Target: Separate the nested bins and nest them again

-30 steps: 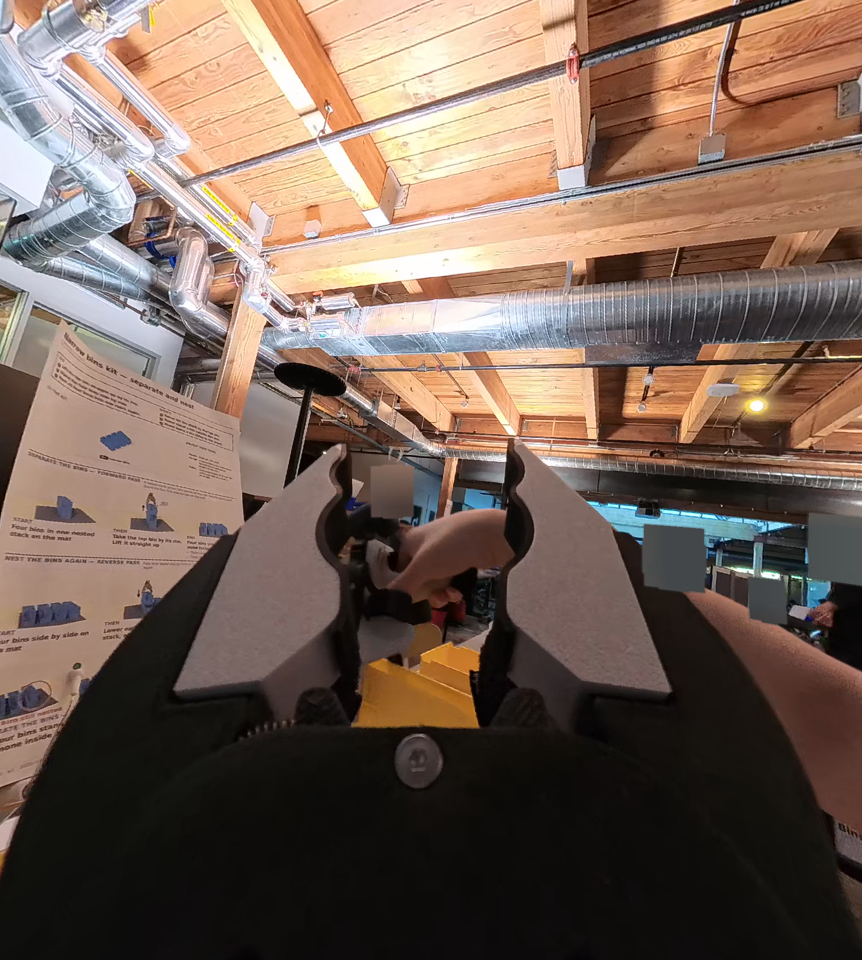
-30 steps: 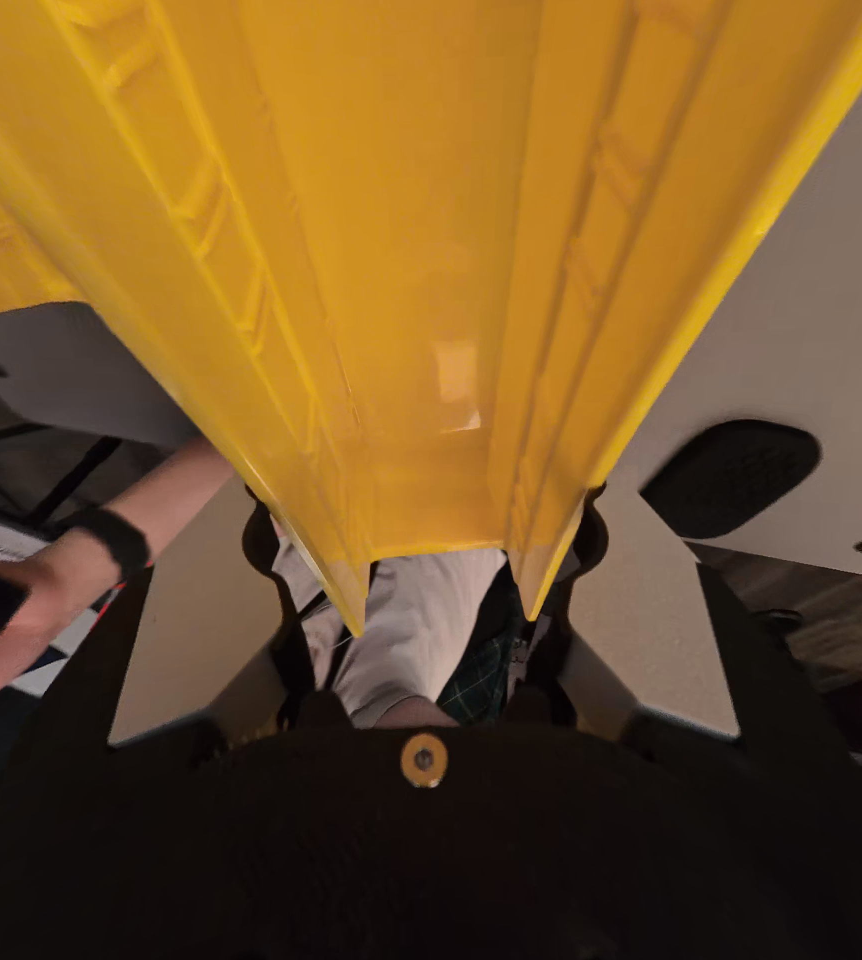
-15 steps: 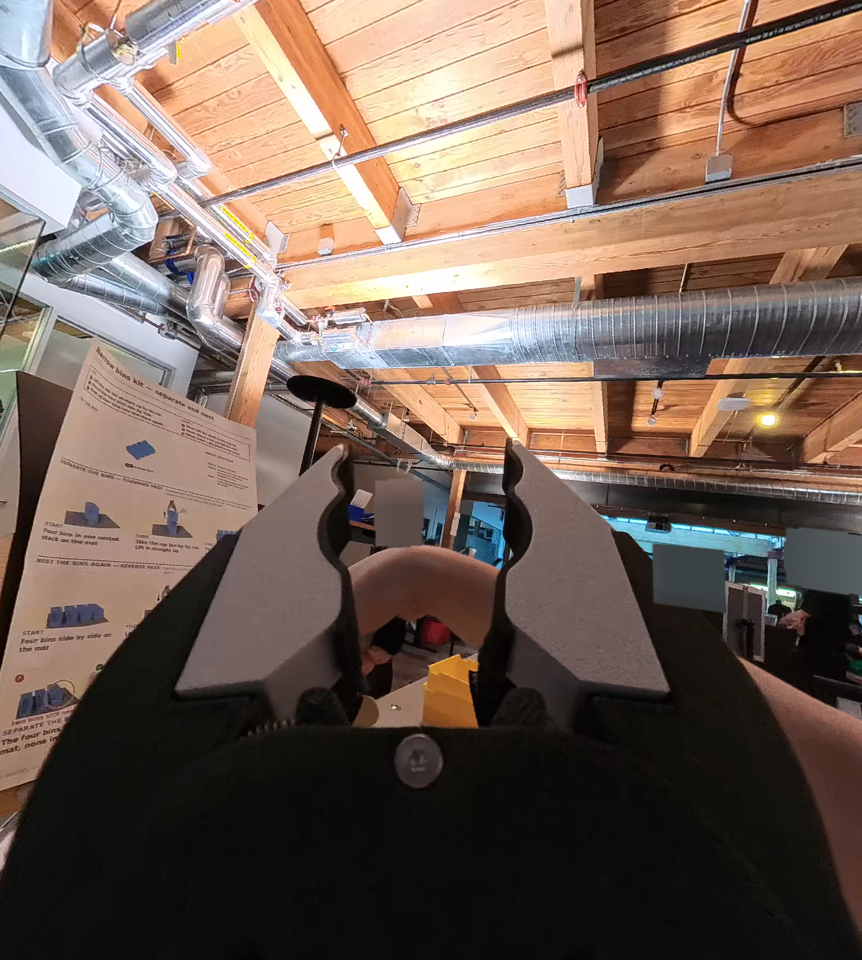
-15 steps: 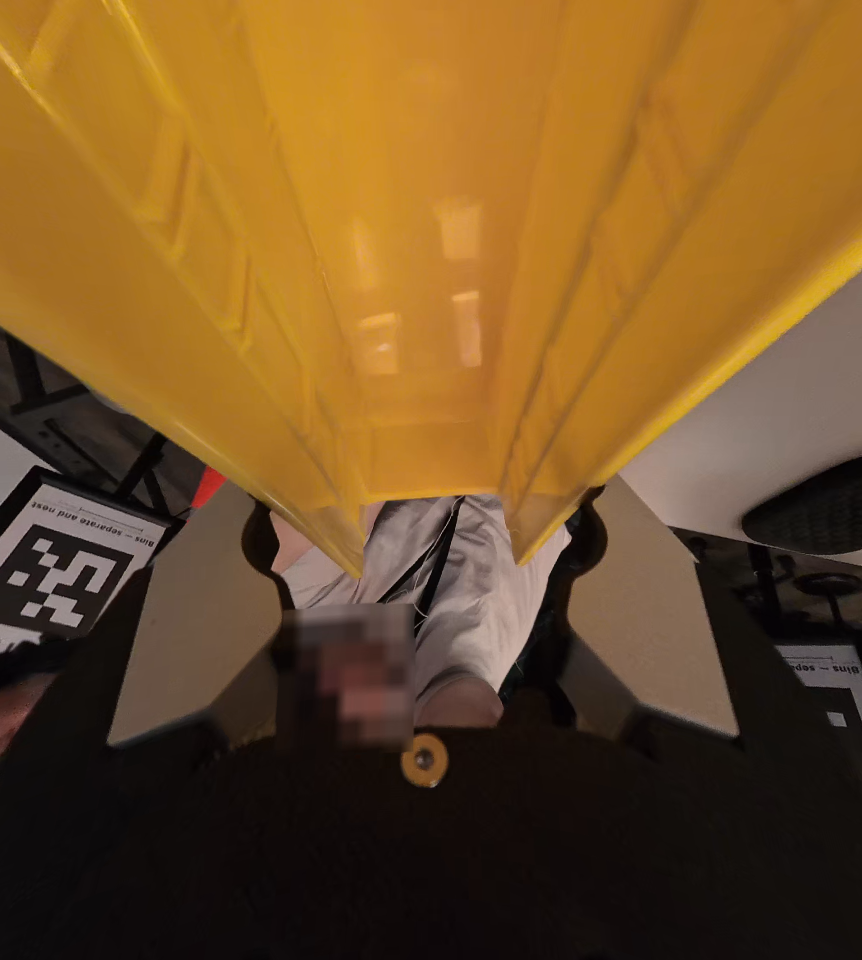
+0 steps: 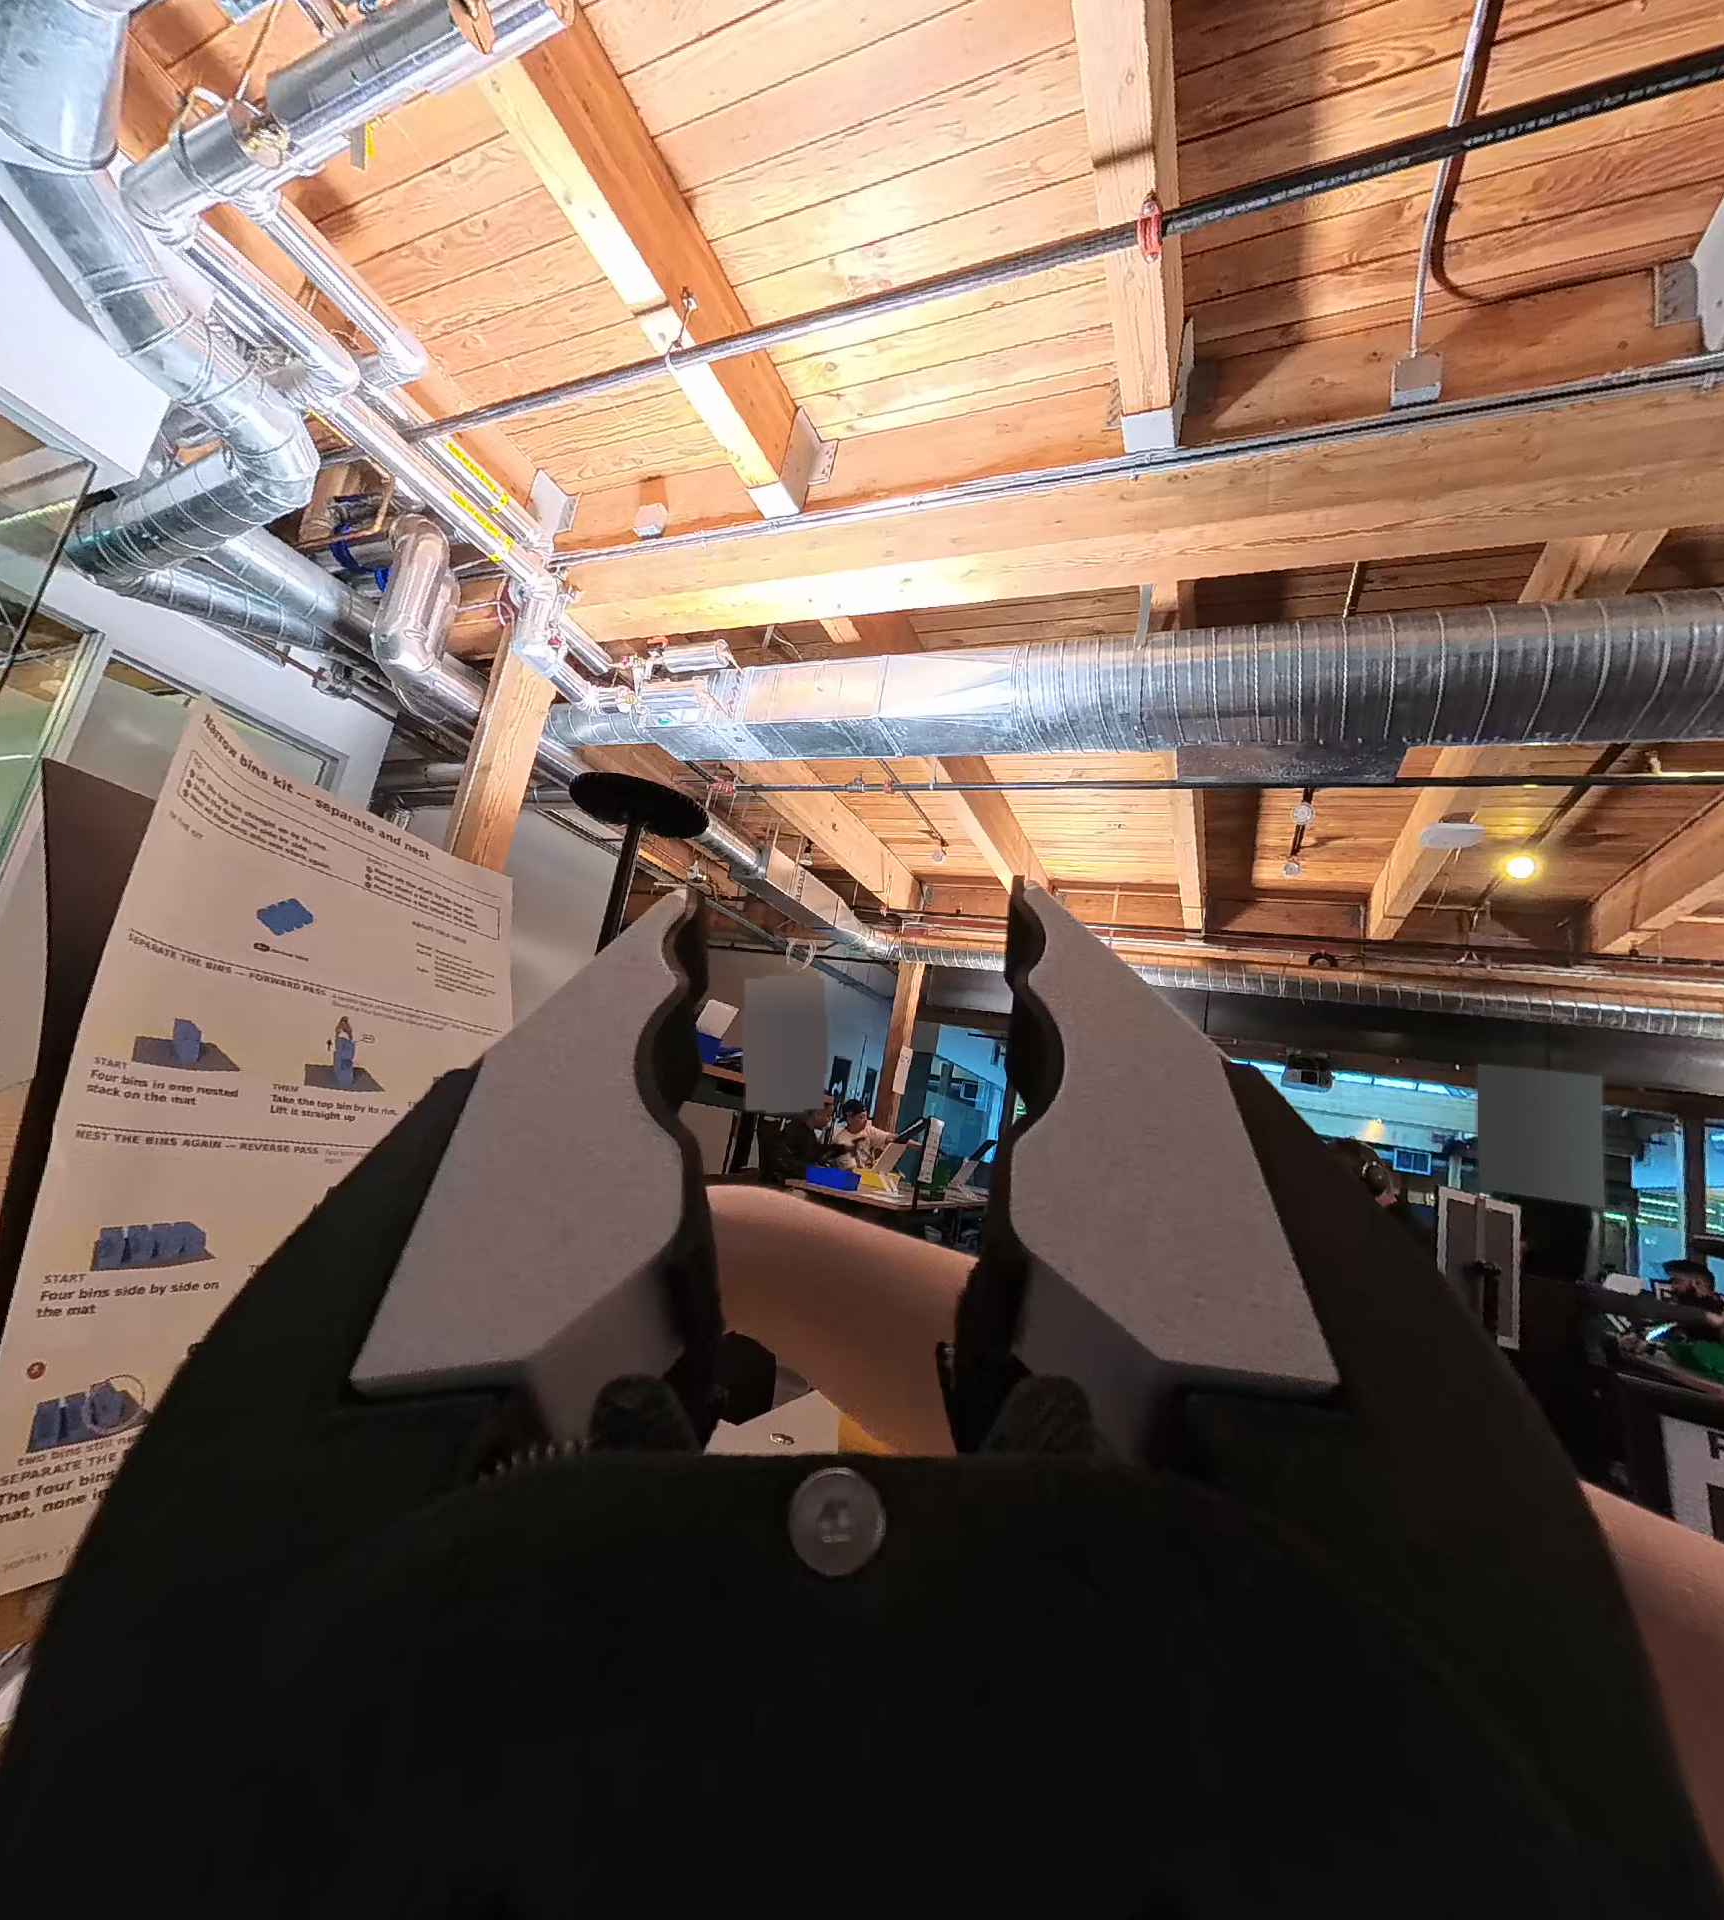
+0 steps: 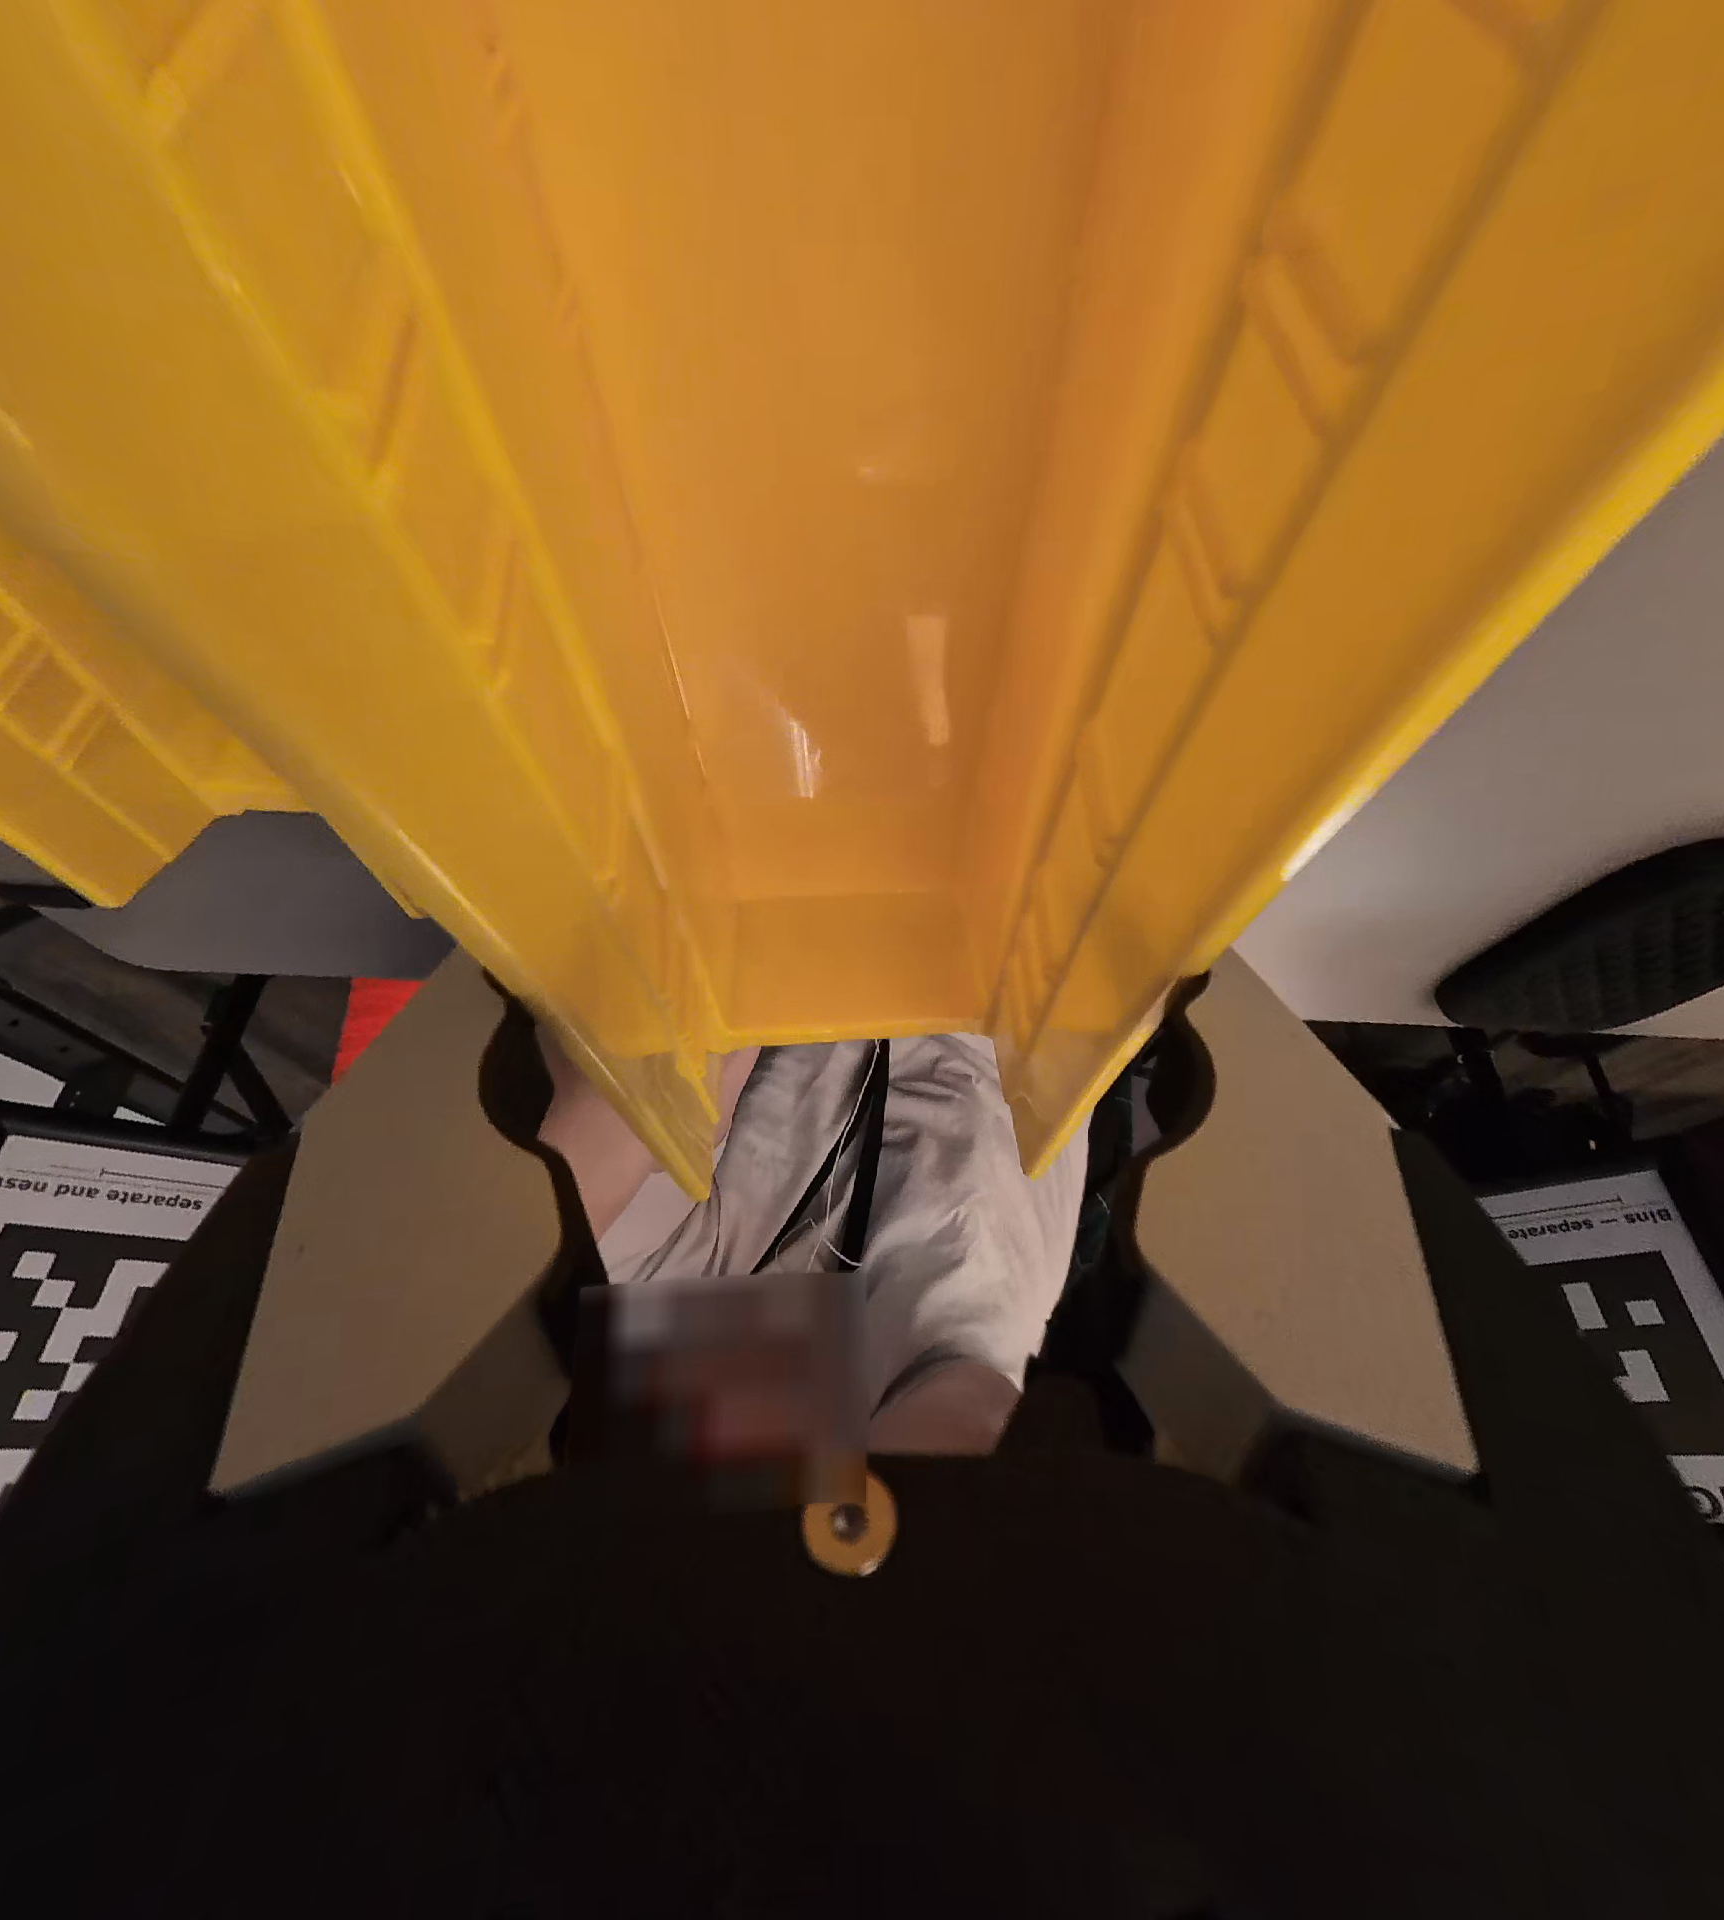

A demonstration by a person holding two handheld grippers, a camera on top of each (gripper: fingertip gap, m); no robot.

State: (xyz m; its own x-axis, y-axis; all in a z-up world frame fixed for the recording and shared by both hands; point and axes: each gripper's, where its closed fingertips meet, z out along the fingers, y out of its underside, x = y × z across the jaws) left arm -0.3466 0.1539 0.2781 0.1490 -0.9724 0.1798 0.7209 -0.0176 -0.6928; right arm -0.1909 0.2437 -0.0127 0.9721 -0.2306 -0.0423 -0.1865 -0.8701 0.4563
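The right tool (image 6: 837, 997) is gripping a yellow bin (image 6: 837, 468) across its width, jaws spread wide and fingertips against both outer walls. The bin is filling the view above the white worktop (image 6: 1616, 644). The left tool (image 5: 847, 914) is pointing at the ceiling, partly open and bare. The bin has swung slightly since earlier.

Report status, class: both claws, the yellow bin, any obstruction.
Left claw open, empty, aimed at the ceiling. Right claw spread wide across yellow bin. Second bin alongside. No obstruction seen.
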